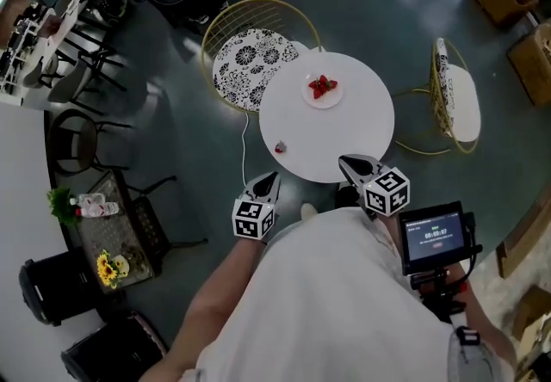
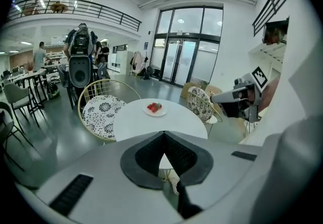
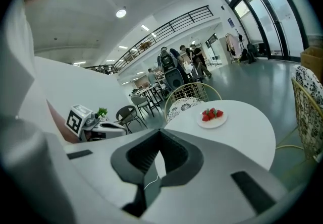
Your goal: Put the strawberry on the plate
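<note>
Now hovering short of the surface [image 1: 344,126] with left gripper [image 1: 269,178] and right gripper [image 1: 349,163], fingers clenched on nothing. Should open one, drop over the strawberry [image 1: 280,147] at the near edge, pinch softly, carry to plate [image 1: 336,100].

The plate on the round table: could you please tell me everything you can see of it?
The plate is small, round, white and shallow, with a smooth look like ceramic, though I cannot be sure of the material. It lies flat on the white table, toward the side farthest from the person. A few red strawberries with green tops sit heaped at its middle. Nothing else touches it.
</note>
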`<move>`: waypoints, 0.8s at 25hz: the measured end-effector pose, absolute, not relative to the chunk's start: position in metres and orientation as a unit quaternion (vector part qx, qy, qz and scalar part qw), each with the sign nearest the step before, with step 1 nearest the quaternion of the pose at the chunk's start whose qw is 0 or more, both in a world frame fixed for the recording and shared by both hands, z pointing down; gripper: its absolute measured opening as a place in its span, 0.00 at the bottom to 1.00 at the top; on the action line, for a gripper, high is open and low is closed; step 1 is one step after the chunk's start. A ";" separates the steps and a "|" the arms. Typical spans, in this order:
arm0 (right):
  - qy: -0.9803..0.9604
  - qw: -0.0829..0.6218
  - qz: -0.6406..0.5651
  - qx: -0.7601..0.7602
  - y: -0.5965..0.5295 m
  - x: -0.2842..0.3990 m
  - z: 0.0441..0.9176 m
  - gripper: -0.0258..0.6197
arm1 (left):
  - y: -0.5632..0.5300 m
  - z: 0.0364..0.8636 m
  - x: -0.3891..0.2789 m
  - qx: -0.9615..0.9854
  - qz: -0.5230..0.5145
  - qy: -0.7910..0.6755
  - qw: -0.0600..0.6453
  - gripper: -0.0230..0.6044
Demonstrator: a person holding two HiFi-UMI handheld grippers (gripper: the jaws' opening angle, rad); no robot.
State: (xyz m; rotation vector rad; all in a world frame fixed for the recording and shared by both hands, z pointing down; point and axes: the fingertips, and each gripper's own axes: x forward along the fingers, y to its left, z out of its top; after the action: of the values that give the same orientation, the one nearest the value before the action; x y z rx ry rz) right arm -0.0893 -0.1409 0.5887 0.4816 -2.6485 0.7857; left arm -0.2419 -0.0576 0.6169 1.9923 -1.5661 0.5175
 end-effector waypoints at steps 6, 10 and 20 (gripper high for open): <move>-0.929 0.175 0.281 0.167 -0.137 -0.087 0.591 0.05 | -0.052 0.635 -0.251 0.731 0.211 -0.574 0.301 0.04; -0.927 0.179 0.282 0.169 -0.138 -0.088 0.592 0.05 | -0.055 0.650 -0.262 0.726 0.236 -0.568 0.308 0.04; -0.920 0.194 0.295 0.169 -0.144 -0.075 0.602 0.05 | -0.068 0.678 -0.267 0.712 0.296 -0.558 0.307 0.05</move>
State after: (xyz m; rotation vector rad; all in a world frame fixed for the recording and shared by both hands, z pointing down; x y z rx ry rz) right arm -0.0751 -0.1445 0.6024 0.4738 -2.5816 0.8263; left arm -0.2668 -0.0680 0.6782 1.8824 -1.4754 0.7836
